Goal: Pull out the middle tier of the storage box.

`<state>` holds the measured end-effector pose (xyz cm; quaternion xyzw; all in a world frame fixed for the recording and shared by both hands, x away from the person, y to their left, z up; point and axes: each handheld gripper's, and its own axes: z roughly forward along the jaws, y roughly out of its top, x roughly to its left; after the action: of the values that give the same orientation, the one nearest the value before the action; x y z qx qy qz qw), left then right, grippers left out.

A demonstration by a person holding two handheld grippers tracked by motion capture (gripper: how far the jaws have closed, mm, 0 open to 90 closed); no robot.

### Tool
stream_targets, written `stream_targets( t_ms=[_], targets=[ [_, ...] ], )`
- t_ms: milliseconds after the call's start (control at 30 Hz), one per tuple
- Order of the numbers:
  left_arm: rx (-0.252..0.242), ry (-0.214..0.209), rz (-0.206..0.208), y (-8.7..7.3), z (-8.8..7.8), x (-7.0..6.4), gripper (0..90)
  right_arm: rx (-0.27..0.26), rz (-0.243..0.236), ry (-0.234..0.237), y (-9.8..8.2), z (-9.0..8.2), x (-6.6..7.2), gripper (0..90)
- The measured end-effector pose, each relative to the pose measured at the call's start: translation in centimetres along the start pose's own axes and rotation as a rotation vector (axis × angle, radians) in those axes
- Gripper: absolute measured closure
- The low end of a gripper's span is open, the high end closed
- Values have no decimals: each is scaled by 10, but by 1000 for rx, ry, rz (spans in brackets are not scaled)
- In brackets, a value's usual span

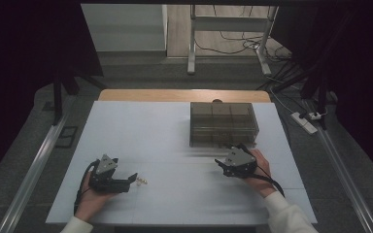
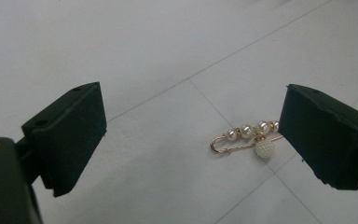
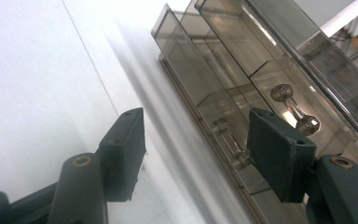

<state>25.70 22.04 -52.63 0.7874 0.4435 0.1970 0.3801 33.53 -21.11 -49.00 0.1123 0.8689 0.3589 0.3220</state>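
Near the front-left corner of the white surface (image 1: 141,136) lies a small gold safety-pin brooch strung with pearl beads (image 2: 249,139), flat on the sheet and just off the tips of the left tongs (image 1: 132,178). In the left gripper view those tongs stand spread wide with nothing in them, and the brooch sits close against the inner face of the right-hand jaw rather than midway between the two.

The step in hand looks like picking up the brooch. To do it well, the left tongs should shift sideways until the pin lies centred in the gap, then drop until the pads almost brush the sheet. The pin is thin and low, so a high or lopsided close would likely skate it away.

Toward the far-right part of the surface stands a smoky transparent plastic drawer box (image 1: 223,124). The right tongs (image 1: 222,162) are spread and empty at its front, near a small clear knob (image 3: 294,108).
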Motion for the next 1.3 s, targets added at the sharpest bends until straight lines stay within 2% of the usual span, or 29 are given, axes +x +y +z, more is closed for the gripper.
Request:
stream_targets(
  t_ms=[100,200,367,533,733,867,1067,1300],
  targets=[
    [1,0,1,0,0,0,76,-5,64,55,0,-3,-6,342],
    [0,-1,0,0,0,0,76,-7,114,86,0,-4,-10,329],
    [-1,0,-2,0,0,0,76,-24,147,99,2,-7,-14,329],
    [2,-1,0,0,1,0,76,-23,183,136,4,-7,-19,325],
    [5,-1,4,0,1,0,76,-11,192,173,9,-2,-23,319],
    [6,0,5,0,1,0,76,3,195,182,10,-1,-24,314],
    [5,-1,6,0,1,0,76,5,213,189,9,-1,-29,310],
    [6,0,4,0,1,0,76,0,211,203,13,1,-34,303]
  ],
)
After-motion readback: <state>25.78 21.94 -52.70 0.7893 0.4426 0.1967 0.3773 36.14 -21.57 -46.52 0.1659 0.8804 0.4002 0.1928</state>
